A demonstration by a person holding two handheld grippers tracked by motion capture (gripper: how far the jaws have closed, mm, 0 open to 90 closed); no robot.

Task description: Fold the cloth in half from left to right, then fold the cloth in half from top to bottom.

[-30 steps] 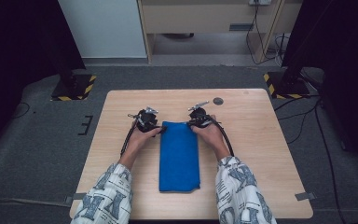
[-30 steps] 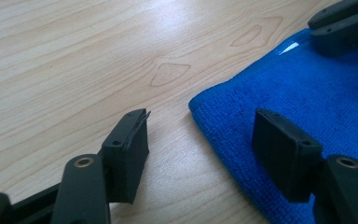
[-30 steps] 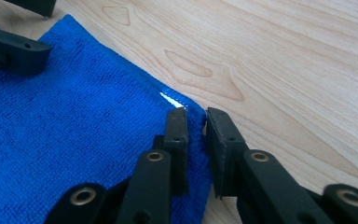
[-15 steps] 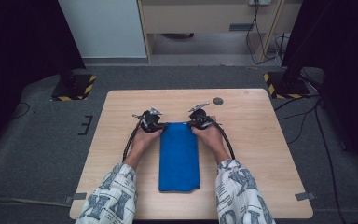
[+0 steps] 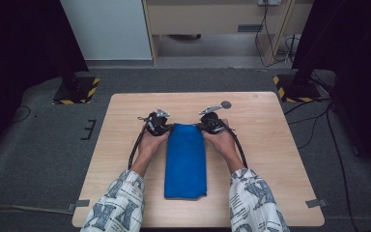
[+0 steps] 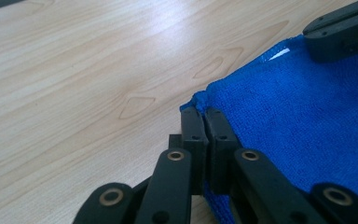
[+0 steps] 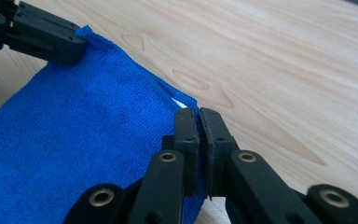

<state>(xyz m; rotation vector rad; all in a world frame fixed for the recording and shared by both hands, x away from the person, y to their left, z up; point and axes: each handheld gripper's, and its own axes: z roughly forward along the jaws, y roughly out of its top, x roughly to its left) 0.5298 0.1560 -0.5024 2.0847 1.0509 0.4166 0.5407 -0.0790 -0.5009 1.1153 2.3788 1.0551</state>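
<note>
Your left tongs point(image 6: 205, 116) have just closed on one far corner of the blue towel point(image 5: 186, 159) lying on the tabletop point(image 5: 280, 145); your right tongs point(image 7: 198, 116) pinch the other; both bites look shallow, so a quick lift could slip a corner free.

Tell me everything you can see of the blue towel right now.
The blue towel is a terry-like cloth, folded into a long narrow rectangle lying flat on the wooden table, its long side running away from the person. Its far left corner is pinched in the left gripper, whose jaws have just been closing on it, and its far right corner in the right gripper. A small white tag peeks out beside the right corner. The near end lies free between the person's sleeves.
</note>
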